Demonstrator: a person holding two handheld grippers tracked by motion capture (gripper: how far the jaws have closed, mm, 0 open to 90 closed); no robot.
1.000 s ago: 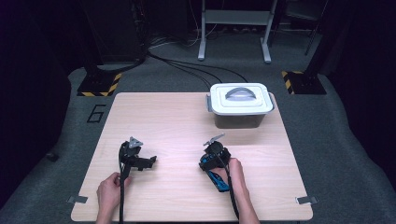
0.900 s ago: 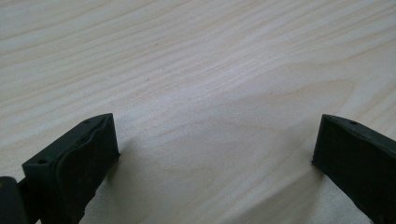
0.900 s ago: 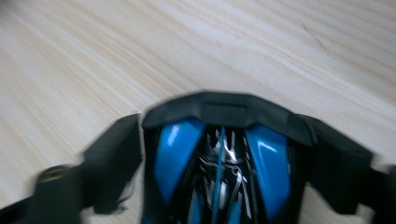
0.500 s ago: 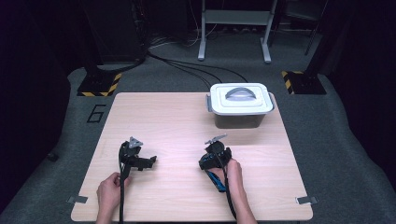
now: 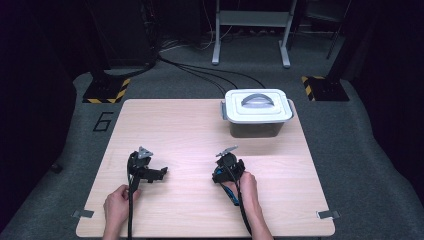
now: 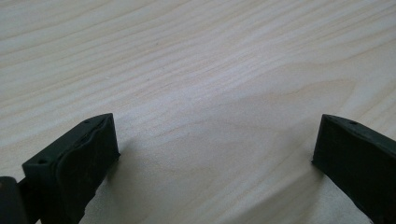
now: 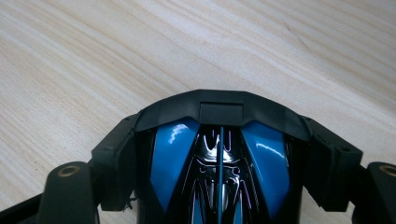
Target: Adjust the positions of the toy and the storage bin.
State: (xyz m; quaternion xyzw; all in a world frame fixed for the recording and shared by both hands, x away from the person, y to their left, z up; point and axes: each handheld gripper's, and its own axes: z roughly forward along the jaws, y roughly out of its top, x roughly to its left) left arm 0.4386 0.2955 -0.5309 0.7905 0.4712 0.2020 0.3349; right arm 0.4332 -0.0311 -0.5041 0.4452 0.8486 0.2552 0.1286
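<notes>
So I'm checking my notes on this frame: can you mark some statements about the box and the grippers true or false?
1. The lid is on the box. True.
2. The left gripper holds something. False: its jaws stand open over bare table.
3. The right gripper is empty. False: a blue object sits between its jaws, which have just been closing.
4. The box stands at the table's far right. True.

A pale wood-grain tabletop [image 5: 190, 130] stands on a grey carpeted floor [image 5: 350, 125]. Near its far right edge sits a grey lidded box [image 5: 257, 112]. A blue and black object [image 7: 219, 172] rests on it on the near side.
</notes>
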